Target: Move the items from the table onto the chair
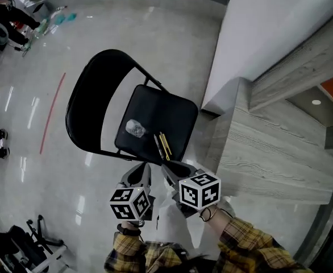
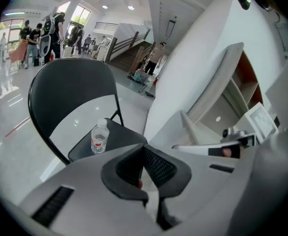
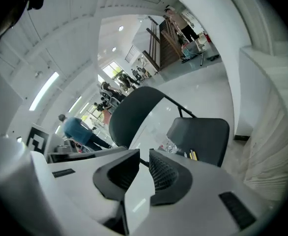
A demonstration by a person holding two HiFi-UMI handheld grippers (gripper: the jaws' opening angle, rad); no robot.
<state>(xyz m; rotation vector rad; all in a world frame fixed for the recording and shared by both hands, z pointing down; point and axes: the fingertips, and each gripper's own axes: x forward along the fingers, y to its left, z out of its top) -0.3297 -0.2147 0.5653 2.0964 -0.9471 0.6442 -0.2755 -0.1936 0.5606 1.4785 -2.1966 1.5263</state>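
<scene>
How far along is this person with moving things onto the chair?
Done: a water bottle stands on the chair seat, with a few pencil-like sticks lying beside it. In hand: nothing that I can see. The left gripper has its jaws together, and the right gripper has its jaws slightly apart and empty. Left: the visible part of the wood-grain table shows no items, so the job looks nearly finished.
</scene>
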